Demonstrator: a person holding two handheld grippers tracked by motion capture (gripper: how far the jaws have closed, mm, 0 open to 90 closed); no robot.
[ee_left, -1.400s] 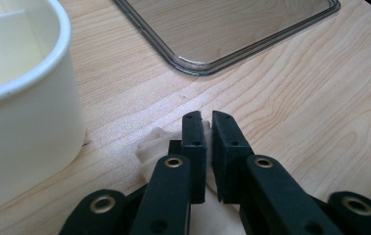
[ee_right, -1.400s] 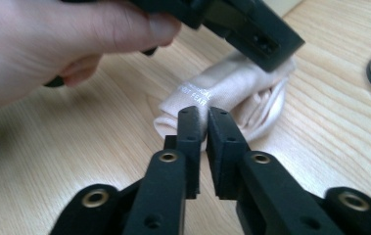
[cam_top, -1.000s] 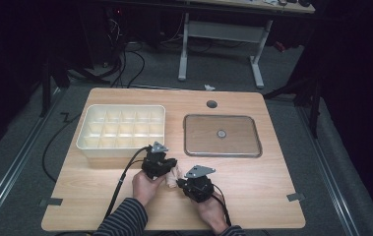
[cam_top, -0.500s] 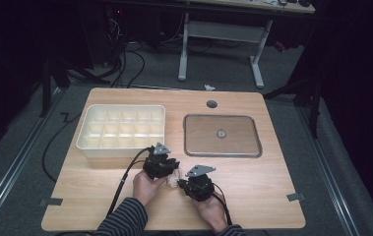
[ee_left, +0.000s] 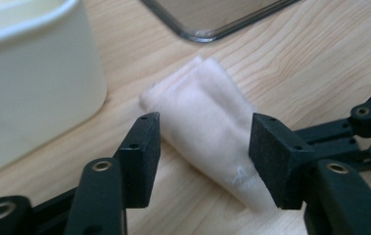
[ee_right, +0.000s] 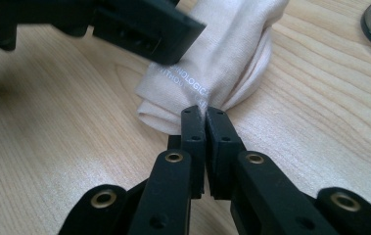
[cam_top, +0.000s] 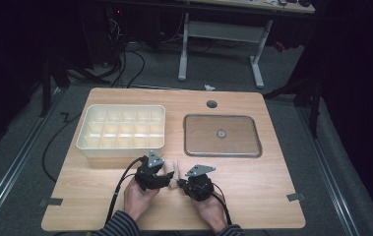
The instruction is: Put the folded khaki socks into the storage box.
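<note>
Nothing has shifted since the earlier frames: both hands stay side by side near the worktop's (cam_top: pixel 253 196) front edge. Toward the left edge stands the cream compartment tray (cam_top: pixel 122 129). In front of it the left gripper (ee_left: pixel 203 147) has its jaws apart, one on each side of the folded cream cloth (ee_left: pixel 212 142) lying on the wood. The right gripper (ee_right: pixel 205 113) is pinched tight on the cloth's end. Toward the right edge sits a metal tray (cam_top: pixel 222 135).

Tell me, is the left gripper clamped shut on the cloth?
No, the left gripper stands open, its jaws straddling the folded cloth.
</note>
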